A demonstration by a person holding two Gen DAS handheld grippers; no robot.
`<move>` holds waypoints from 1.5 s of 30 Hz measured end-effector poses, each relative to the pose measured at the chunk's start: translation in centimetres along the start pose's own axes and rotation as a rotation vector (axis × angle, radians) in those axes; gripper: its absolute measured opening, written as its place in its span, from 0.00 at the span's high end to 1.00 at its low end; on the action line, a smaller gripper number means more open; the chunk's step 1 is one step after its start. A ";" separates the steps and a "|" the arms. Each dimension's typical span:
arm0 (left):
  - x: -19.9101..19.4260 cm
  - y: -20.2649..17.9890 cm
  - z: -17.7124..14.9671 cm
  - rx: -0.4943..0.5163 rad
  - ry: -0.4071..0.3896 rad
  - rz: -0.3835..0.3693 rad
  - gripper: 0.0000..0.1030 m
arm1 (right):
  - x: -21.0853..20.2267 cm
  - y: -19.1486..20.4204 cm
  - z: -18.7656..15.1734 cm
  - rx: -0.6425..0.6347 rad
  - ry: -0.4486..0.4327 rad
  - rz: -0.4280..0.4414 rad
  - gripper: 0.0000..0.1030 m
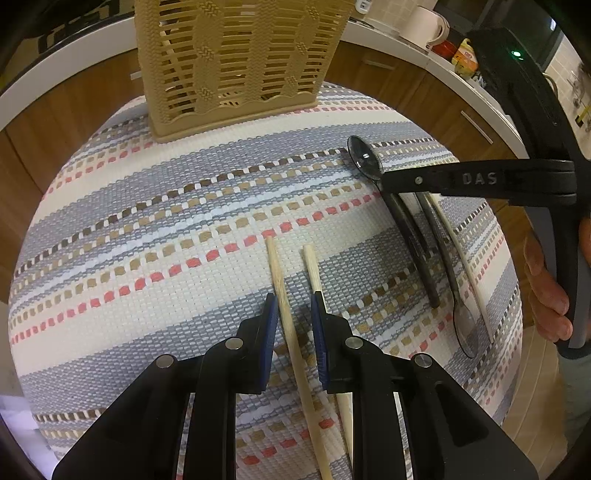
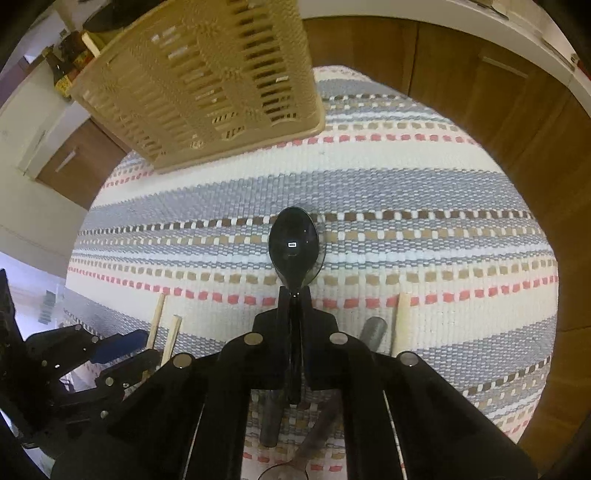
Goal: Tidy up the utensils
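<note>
two grippers work: right gripper (image 2: 294,295) clamps the black spoon (image 2: 293,245) for the basket (image 2: 207,81), left gripper (image 1: 293,314) gapes astride a chopstick (image 1: 284,314)

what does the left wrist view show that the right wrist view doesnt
Only the left wrist view shows the person's hand holding the right tool, a pale kettle on the counter, and the second dark spoon's bowl beside a lone pale wooden chopstick.

Only the right wrist view shows a dark bottle behind the basket and the right tool shut on the shiny black spoon.

Both show the tan slotted plastic basket, the striped woven mat, and the open left tool over two pale wooden chopsticks.
</note>
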State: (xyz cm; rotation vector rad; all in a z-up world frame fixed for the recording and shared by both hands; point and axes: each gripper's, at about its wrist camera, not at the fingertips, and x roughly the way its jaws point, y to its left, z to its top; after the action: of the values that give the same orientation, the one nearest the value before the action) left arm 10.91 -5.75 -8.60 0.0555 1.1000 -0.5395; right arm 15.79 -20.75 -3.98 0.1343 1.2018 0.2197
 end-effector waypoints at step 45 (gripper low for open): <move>-1.1 1.4 1.8 0.117 0.246 0.010 0.94 | 1.2 -2.6 2.1 -0.004 0.178 -0.088 0.95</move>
State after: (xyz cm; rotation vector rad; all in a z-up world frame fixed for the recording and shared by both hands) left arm 12.63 -4.69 -7.16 0.2348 1.3059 -0.5985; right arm 18.47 -22.97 -4.93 0.0585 1.3812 0.1593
